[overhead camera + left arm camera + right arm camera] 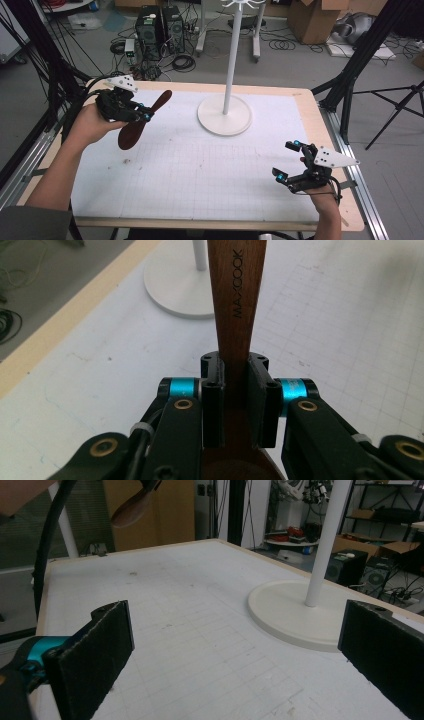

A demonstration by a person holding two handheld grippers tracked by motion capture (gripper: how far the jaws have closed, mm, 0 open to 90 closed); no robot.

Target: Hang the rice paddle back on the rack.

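A dark wooden spoon [145,117] is held in the air over the table's left side, its handle pointing up and right and its bowl hanging down. My left gripper [145,112] is shut on its handle. In the left gripper view the two jaws clamp the brown handle [235,310], which bears the word MAXCOOK. My right gripper [289,161] rests near the table's right front, jaws wide apart and nothing between them. In the right gripper view its pads [92,655] frame the white stand base [295,612], and the spoon bowl [132,507] shows at the top left.
A white stand [225,114] with a round base and a tall pole rises at the table's back middle. The white gridded mat [200,165] covers most of the table. Black frame posts stand at both sides, with computers and cables on the floor behind.
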